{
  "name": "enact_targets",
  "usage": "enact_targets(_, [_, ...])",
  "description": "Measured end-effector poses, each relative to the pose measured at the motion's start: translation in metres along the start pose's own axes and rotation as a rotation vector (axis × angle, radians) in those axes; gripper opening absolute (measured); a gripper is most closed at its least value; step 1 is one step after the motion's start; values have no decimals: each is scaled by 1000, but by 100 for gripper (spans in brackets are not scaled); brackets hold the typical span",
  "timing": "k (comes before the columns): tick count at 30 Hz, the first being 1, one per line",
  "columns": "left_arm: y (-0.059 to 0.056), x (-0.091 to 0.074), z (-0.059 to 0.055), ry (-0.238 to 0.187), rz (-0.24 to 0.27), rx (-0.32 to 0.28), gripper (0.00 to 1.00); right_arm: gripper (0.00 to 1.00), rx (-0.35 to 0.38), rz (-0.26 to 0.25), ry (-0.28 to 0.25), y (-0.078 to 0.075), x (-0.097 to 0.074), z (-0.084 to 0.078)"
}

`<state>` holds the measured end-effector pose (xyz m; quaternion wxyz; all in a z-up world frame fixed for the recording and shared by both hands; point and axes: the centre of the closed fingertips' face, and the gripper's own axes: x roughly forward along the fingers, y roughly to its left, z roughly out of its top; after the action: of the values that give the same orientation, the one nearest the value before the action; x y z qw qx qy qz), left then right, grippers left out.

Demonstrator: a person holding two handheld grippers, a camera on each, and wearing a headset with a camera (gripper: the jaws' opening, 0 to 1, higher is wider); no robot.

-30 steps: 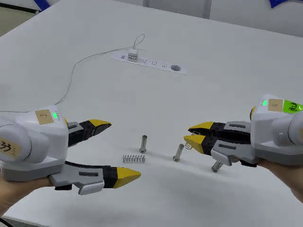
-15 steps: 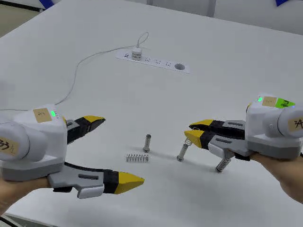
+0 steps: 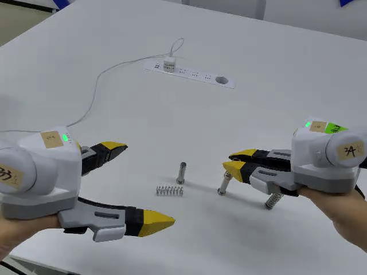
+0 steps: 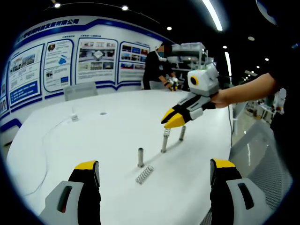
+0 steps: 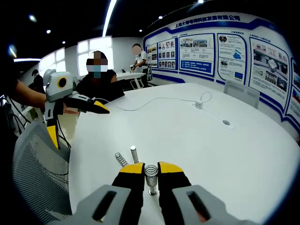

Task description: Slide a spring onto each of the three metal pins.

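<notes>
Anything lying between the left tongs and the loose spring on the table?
Nothing visible. The loose coiled metal spring lies on bare white table ahead of the open left tongs; the bare upright metal pin stands beyond it.

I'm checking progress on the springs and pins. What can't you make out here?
- Head view: the right gripper covers the top of the far-right pin, so whether it is fully sleeved is hidden.
- Right gripper view: the jaws and the held spring hide most of the middle pin; how far down the spring sits is unclear.
- Head view: the power strip sockets are too small to read.
</notes>
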<state>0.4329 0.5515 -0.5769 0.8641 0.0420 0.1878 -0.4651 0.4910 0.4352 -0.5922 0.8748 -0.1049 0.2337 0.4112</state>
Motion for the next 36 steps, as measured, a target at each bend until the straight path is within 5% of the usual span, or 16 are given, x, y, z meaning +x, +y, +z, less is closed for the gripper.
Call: enact_targets(36, [-4, -5, -2, -8, 5, -26, 100, 12, 8, 11, 113, 5, 24, -48])
